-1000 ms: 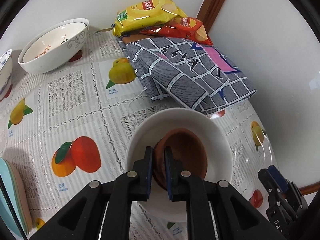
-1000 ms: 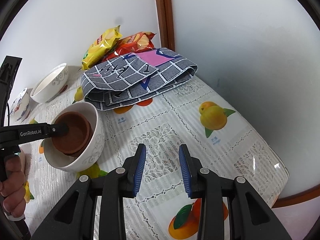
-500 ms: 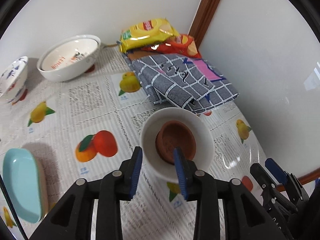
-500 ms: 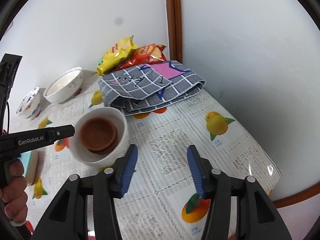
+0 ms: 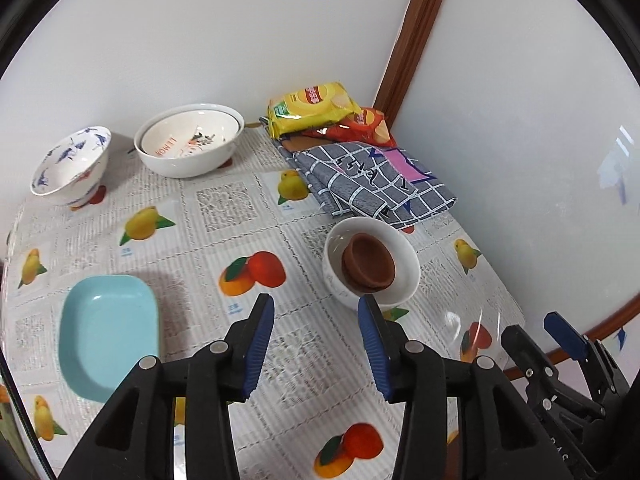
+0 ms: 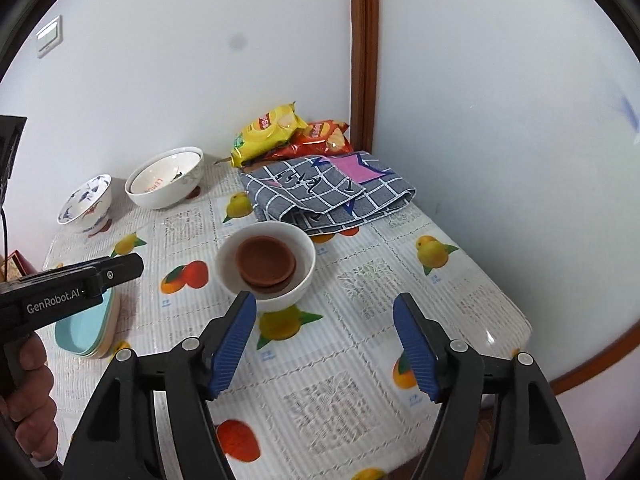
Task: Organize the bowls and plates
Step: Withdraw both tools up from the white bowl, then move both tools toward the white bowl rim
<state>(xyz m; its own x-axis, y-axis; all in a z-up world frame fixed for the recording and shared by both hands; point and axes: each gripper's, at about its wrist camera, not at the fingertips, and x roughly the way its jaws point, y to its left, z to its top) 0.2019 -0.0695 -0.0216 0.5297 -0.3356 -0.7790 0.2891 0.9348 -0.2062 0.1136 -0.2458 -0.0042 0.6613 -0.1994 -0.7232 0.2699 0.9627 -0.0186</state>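
Note:
A white bowl (image 5: 404,276) (image 6: 304,268) stands on the fruit-print tablecloth with two brown small bowls (image 5: 368,264) (image 6: 266,262) nested inside it. My left gripper (image 5: 316,300) hovers above and short of that bowl, its jaws opening with nothing between them. My right gripper (image 6: 324,298) is also raised over the cloth, jaws opening wide and empty. A light blue rectangular plate (image 5: 108,328) (image 6: 86,330) lies at the left, on top of a stack. At the back stand a large white bowl (image 5: 188,140) (image 6: 164,178) and a blue-patterned bowl (image 5: 70,166) (image 6: 86,204).
A folded grey checked cloth (image 5: 372,184) (image 6: 328,192) and two crisp bags (image 5: 312,114) (image 6: 272,130) fill the back corner by the walls. The table's edge (image 6: 516,320) curves close on the right. A hand (image 6: 24,400) holds the left gripper's handle.
The left gripper let go of the brown bowl inside the white bowl, drew back and rose, its jaws widening. The right gripper also rose, drew back and widened.

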